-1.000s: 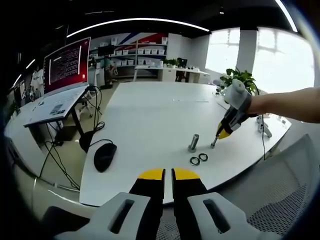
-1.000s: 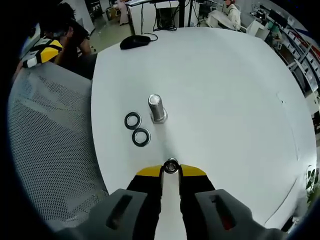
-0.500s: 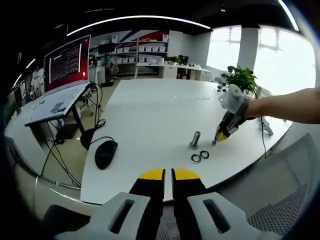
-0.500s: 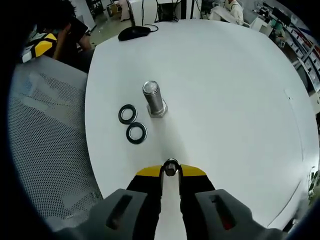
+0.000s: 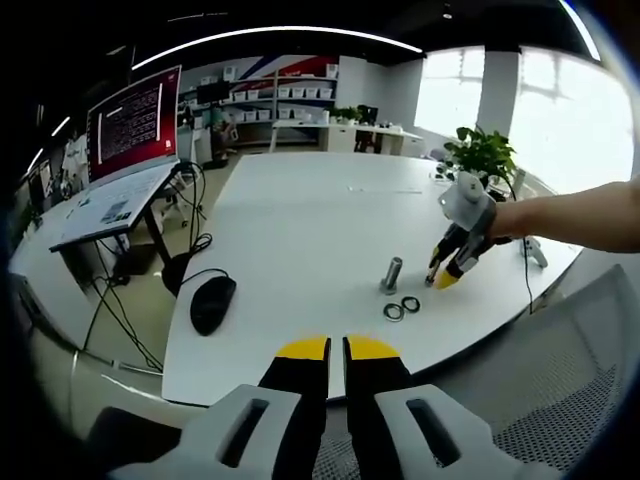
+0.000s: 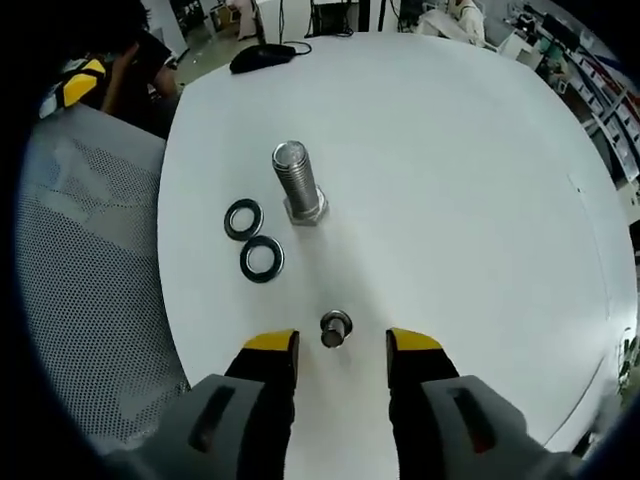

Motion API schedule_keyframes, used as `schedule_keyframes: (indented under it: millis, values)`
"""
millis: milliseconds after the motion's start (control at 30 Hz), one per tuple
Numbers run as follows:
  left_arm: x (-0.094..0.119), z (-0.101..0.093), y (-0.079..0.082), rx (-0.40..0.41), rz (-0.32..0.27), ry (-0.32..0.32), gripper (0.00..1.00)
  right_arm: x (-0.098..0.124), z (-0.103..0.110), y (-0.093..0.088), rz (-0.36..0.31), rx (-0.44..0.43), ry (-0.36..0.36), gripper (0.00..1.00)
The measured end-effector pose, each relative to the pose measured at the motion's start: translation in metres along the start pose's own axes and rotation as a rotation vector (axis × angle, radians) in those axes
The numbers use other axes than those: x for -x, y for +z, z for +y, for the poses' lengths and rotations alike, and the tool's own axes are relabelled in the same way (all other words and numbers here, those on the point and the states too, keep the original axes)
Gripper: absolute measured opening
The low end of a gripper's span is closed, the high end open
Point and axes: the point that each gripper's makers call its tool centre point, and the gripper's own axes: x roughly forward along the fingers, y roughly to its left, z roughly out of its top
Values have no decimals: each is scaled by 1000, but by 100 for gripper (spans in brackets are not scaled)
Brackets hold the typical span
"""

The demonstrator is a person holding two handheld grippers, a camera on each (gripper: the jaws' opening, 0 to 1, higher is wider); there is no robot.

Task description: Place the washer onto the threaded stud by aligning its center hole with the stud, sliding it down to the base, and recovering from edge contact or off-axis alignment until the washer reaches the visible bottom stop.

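A large threaded stud (image 6: 297,185) stands upright on its hex base on the white table (image 6: 460,180). Two dark washers (image 6: 243,218) (image 6: 262,258) lie flat just left of it. My right gripper (image 6: 342,342) is open, and a small metal bolt (image 6: 335,328) stands free on the table between its yellow fingertips (image 6: 270,342). In the left gripper view, the stud (image 5: 391,274) and washers (image 5: 393,312) sit right of centre, with the right gripper (image 5: 452,268) just beyond them. My left gripper (image 5: 327,348) hangs off the table's near edge, shut and empty.
A black mouse (image 5: 211,303) with its cable lies near the table's left edge. A grey mesh chair (image 6: 80,260) stands against the table edge by the washers. A person's arm (image 5: 570,210) reaches in from the right. Desks and a monitor (image 5: 133,122) stand beyond.
My right gripper has opened and let go of the small bolt, which now stands on the table between its jaws. The left gripper has stayed where it was.
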Motion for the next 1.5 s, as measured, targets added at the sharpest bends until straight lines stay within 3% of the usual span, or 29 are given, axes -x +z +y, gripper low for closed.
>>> schedule_keyframes:
  millis: [200, 300, 433, 467, 533, 633, 833, 1133, 1367, 1433, 1500]
  values:
    - [0, 0, 1, 2, -6, -2, 2, 22, 12, -7, -45, -44, 18, 40]
    - [0, -1, 1, 6, -4, -4, 2, 41, 21, -2, -116, -156, 56, 41]
    - [0, -2, 2, 5, -12, -9, 2, 70, 25, 4, -212, -206, 53, 47]
    - [0, -3, 2, 4, -13, -12, 2, 83, 32, 9, -262, -284, 82, 47]
    - [0, -3, 3, 2, -16, -15, 2, 104, 36, 14, -334, -335, 89, 47]
    - [1, -4, 4, 3, -26, -19, 2, 126, 38, 7, -370, -340, 45, 47]
    - [2, -3, 4, 16, -32, -18, 2, 166, 57, 5, -543, -504, 68, 47]
    - [1, -5, 2, 7, -19, -30, 2, 200, 72, -17, -687, -586, -15, 49]
    - [0, -7, 1, -4, -6, -41, 2, 207, 79, -31, -751, -622, -71, 49]
    - [0, -7, 1, -5, -4, -38, 2, 205, 84, -35, -752, -639, -77, 49]
    - [0, -6, 1, -8, -6, -37, 2, 197, 91, -45, -699, -644, -79, 48]
